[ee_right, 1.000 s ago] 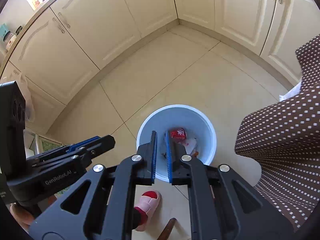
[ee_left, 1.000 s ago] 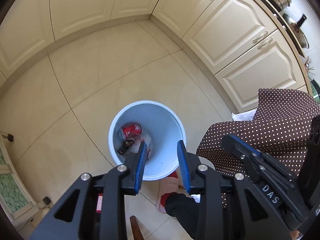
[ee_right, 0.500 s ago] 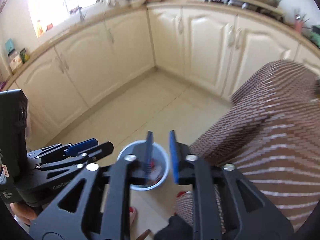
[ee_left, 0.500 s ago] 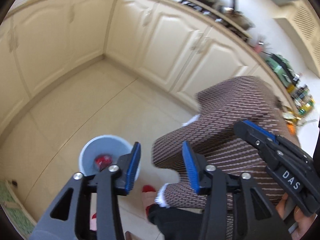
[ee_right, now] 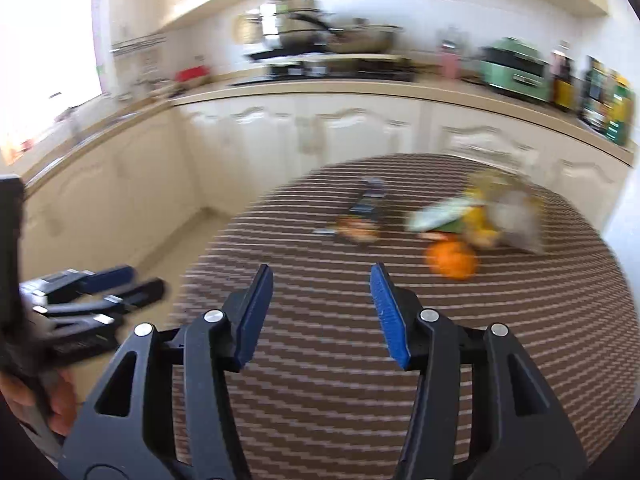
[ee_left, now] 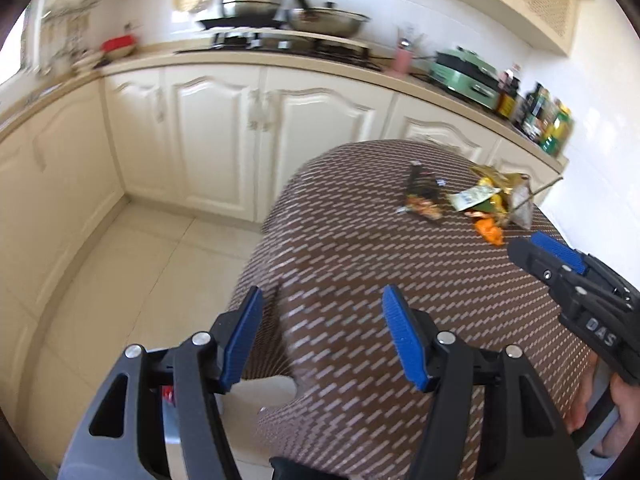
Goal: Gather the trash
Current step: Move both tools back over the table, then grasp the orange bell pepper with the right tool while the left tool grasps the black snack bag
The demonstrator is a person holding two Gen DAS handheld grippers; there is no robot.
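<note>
**Both grippers over the table, opening, nothing held: approach to the remaining trash**

Left gripper (ee_left: pixel 320 338): jaws apart and opening, nothing between them but tablecloth seen beyond. Right gripper (ee_right: pixel 320 312): likewise apart and opening, empty.

Trash lies on the far side of the table (ee_right: pixel 400 360), well ahead of both grippers. A dark wrapper (ee_left: pixel 422 196) sits nearer the middle. To its right is a loose heap (ee_left: pixel 496 200) of yellow and silvery wrappers with a thin stick protruding, and an orange scrap (ee_right: pixel 452 260) at its near edge. Both views are motion-blurred; the exact items in the heap cannot be told. No bin shows in either view.

Recommendations, as judgement:
- Assign the dark wrapper to the left gripper and the heap to the right, avoiding crossed arms.
- Slow before contact; the blur suggests speed too high for a clean pinch.
- Come in low and pinch a raised fold, since flat foil slips.
- Keep the pads off the cloth, or it will bunch and drag.
- Expect the heap to shed pieces; take it in parts.
</note>
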